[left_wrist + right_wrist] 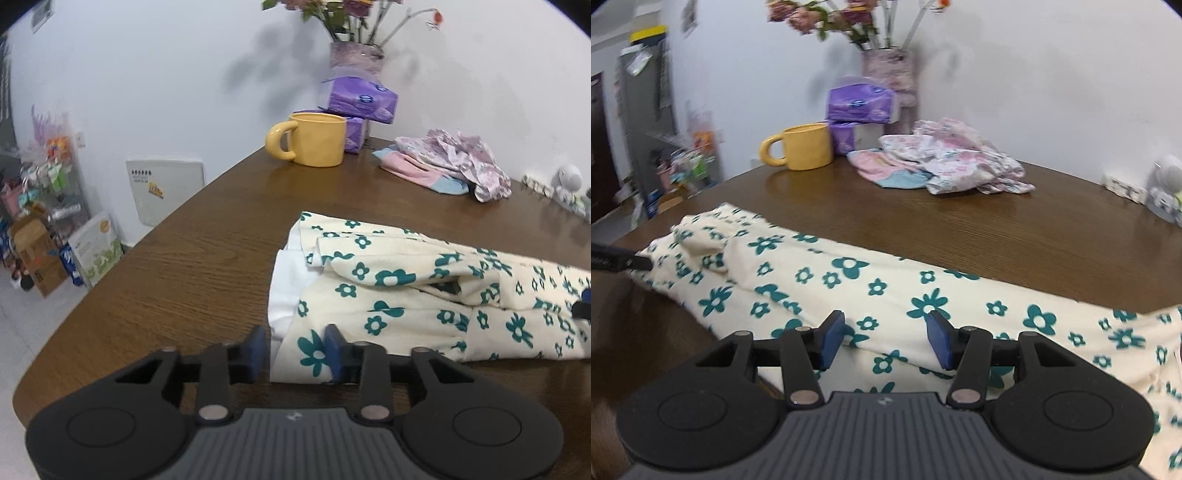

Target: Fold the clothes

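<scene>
A cream garment (406, 295) printed with teal flowers lies in a long folded strip on the brown wooden table (184, 258). Its white-lined end sits near the table's left edge. My left gripper (295, 349) straddles the near corner of that end. The cloth lies between the blue pads (256, 347), with a thin gap showing beside the left pad. In the right wrist view the garment (886, 280) runs across the frame. My right gripper (886, 343) hovers over its middle, jaws wide apart, and the cloth lies flat below them. The left gripper's tip (624, 260) shows at the garment's far left end.
At the back of the table stand a yellow mug (317, 140), purple tissue packs (358, 98) and a vase of flowers (356, 55). A pile of pink and floral clothes (450, 162) lies at the back right, with a small white figure (567, 181) beyond. Floor clutter lies left of the table's edge.
</scene>
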A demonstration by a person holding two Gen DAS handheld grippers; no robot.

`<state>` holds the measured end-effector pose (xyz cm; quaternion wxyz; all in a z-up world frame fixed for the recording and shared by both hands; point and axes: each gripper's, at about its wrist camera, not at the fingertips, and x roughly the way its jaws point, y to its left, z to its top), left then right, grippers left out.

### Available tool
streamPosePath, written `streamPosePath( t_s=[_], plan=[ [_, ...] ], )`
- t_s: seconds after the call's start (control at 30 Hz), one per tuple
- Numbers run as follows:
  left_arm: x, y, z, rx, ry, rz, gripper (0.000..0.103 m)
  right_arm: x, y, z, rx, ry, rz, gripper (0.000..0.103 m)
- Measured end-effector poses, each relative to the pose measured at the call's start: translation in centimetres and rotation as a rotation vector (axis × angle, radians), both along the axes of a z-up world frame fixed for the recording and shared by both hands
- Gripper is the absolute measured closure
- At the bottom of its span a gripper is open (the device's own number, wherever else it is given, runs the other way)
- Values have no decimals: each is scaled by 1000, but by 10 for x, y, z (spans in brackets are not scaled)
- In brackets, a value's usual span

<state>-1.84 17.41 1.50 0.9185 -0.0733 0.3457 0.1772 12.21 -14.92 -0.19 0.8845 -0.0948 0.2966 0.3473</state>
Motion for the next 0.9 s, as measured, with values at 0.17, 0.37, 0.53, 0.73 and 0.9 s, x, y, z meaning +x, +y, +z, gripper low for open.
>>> streamPosePath(
  t_s=[0.17, 0.37, 0.53, 0.73, 0.9],
  plan=[
    [2, -5, 0, 43, 18, -29, 87, 7, -3, -2, -28, 26, 59, 53],
    [3, -7, 2, 112, 41, -43, 88, 3, -5, -6, -38, 4, 90, 52],
    [-5, -18, 22, 183, -18, -40, 65, -2, -12, -3, -25, -6, 91, 47],
    [3, -43, 42, 203, -114, -121, 42, -7, -20, 0, -30, -33, 67, 47],
    [31, -73, 37, 158, -145, -240, 42, -10, -29, 3, -21, -49, 30, 47]
  ],
)
